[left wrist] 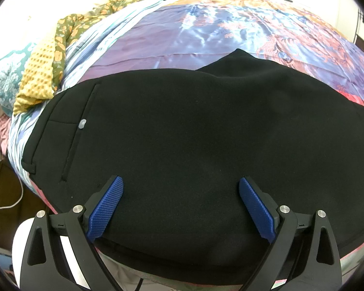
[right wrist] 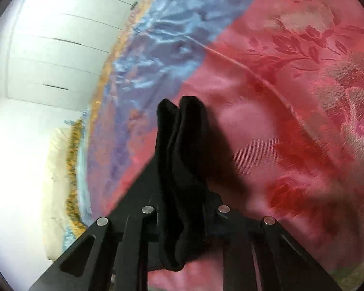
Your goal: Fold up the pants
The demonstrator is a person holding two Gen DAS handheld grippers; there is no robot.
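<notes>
Satin bedspread (left wrist: 157, 48) in pink and blue covers the bed, black pants (left wrist: 194, 133) spread across it, long axis 9 to 3. Left gripper (left wrist: 180, 194) hovers spread wide at their 6 o'clock edge. Right gripper (right wrist: 182, 194) is clamped on a bunched fold running toward 12.

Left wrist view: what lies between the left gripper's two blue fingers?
Only the black pants, flat on the bedspread. The left gripper is open, its fingers not pinching the cloth.
</notes>
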